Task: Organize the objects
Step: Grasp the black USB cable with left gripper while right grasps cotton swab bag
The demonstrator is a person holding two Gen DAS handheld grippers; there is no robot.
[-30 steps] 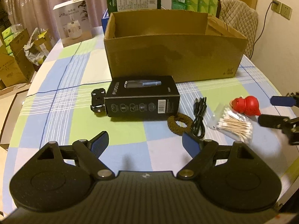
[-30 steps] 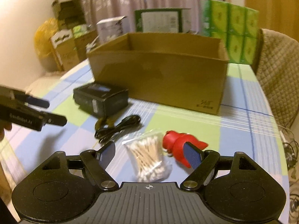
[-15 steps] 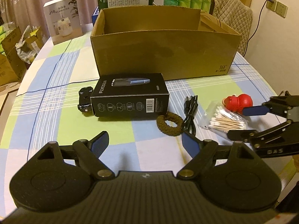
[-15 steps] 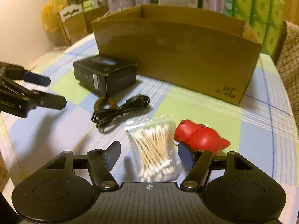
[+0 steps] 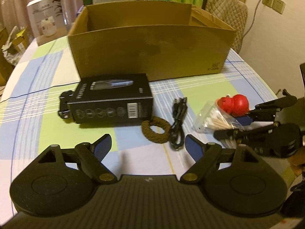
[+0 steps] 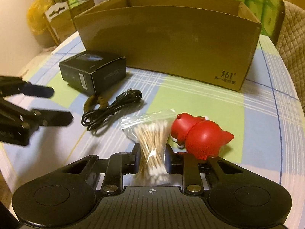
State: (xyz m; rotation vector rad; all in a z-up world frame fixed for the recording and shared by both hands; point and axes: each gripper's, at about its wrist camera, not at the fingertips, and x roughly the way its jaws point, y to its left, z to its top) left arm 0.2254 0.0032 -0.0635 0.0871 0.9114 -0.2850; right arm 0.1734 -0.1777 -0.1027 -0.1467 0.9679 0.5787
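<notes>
Beside swab bag (image 6: 152,148) — red toy (image 6: 200,135), black cable (image 6: 112,106), cardboard box (image 6: 171,42) behind

dim warm indoor light, soft shadows, fisheye-bent edges, slight motion blur.

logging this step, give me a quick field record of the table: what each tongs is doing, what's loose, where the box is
right tongs: shut on the bag of cotton swabs, bag still on the table
left tongs: open, empty, over the tablecloth
loose items: red toy, black cable, brown hair tie, black product box
cardboard box: open-topped, behind the items
</notes>
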